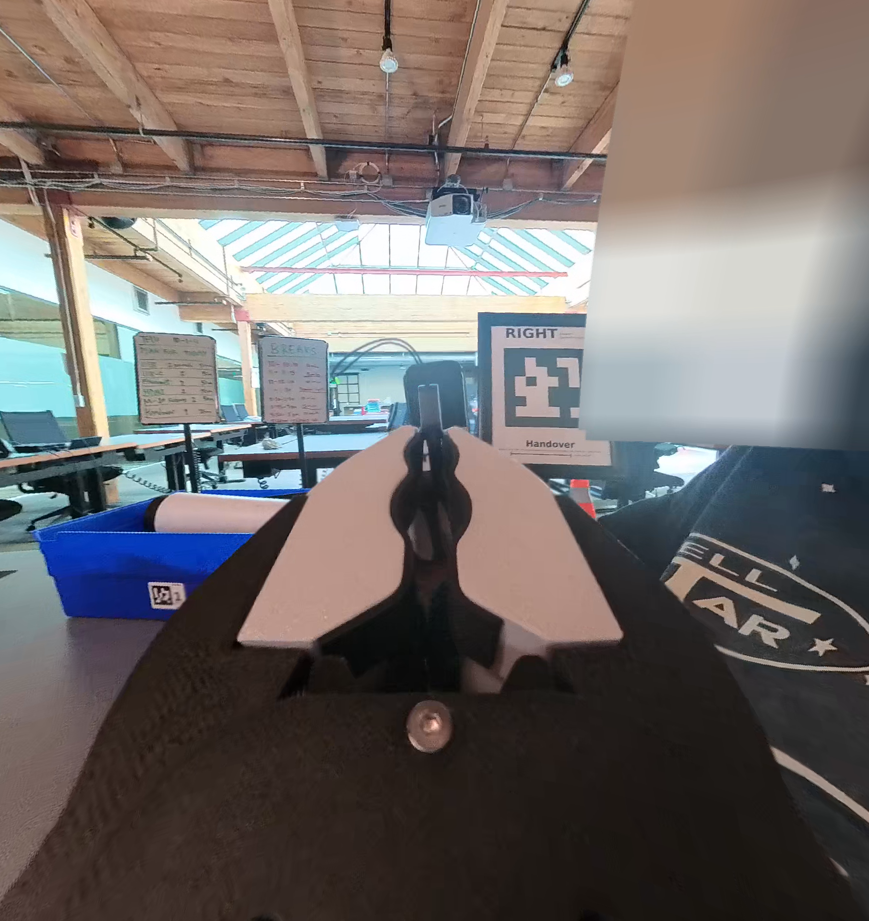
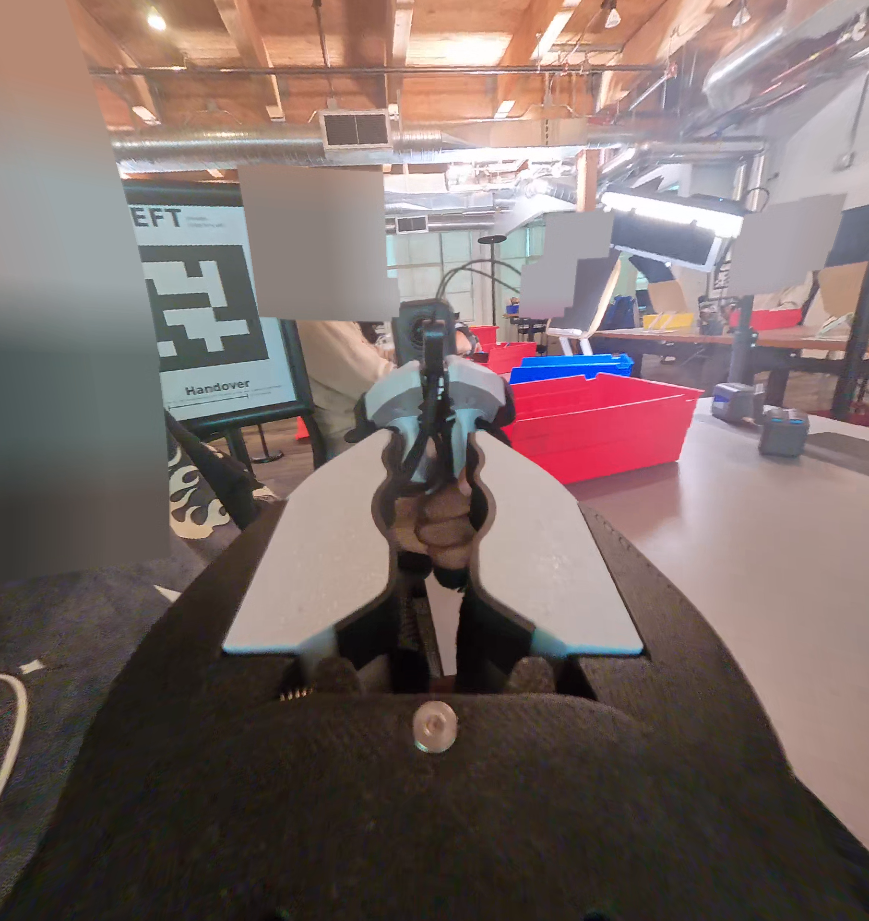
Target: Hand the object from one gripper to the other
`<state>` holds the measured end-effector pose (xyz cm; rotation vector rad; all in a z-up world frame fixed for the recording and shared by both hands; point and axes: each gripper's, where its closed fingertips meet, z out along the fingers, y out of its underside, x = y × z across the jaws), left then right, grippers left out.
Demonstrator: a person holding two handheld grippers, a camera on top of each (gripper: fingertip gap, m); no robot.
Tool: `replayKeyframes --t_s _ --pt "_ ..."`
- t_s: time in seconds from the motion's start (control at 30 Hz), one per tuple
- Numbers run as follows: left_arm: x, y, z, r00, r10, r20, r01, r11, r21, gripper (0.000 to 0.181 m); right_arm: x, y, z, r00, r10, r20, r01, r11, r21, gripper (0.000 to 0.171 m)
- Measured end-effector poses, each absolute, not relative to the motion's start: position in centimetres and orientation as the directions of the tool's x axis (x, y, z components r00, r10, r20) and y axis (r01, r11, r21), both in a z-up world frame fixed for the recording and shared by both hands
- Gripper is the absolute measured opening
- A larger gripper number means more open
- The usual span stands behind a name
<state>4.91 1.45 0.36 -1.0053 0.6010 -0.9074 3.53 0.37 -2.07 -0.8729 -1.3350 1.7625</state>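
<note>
In the left wrist view my left gripper (image 1: pixel 431 432) is shut on a thin black object (image 1: pixel 428 413) that runs between its grey fingers and sticks out past the tips. The right gripper's black camera housing (image 1: pixel 447 386) stands just behind it. In the right wrist view my right gripper (image 2: pixel 431 438) is partly open, its jaws standing on either side of the same black object (image 2: pixel 431 369) without closing on it. The left gripper (image 2: pixel 435 398) faces it tip to tip, with a hand (image 2: pixel 442 528) below.
A blue bin (image 1: pixel 138 563) with a white roll (image 1: pixel 213 513) sits on the grey table (image 1: pixel 33 673) at left. A red bin (image 2: pixel 597 423), a blue bin (image 2: pixel 572 366) and small dark boxes (image 2: pixel 783 433) are at right. Marker signs (image 1: pixel 537 388) and a person's dark shirt (image 1: pixel 771 623) are close by. Both grippers' tips are close together, under 4 cm apart.
</note>
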Motion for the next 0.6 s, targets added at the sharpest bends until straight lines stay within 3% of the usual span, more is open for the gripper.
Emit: replayKeyframes --t_s 0.27,0.37,0.47,0.6 --pt "5.9 1.5 0.0 0.481 -0.877 -0.003 0.366 0.203 -0.908 0.007 3.5 -0.5 -2.6 -0.558 0.817 -0.144 -0.099 -0.237 -0.966 0.004" --pt "5.4 1.6 0.1 0.493 -0.87 0.015 0.374 0.196 -0.906 0.009 3.6 -0.3 -2.5 -0.555 0.82 -0.138 -0.1 -0.23 -0.968 0.004" --pt "4.8 2.1 -0.3 0.502 -0.864 0.048 0.353 0.154 -0.923 0.025 4.0 0.1 -1.9 -0.557 0.818 -0.145 -0.116 -0.249 -0.961 0.004" --pt "5.2 1.9 -1.4 0.435 -0.894 0.105 0.297 0.033 -0.954 0.024 4.3 0.8 -1.4 -0.528 0.84 -0.127 -0.13 -0.228 -0.965 0.004"
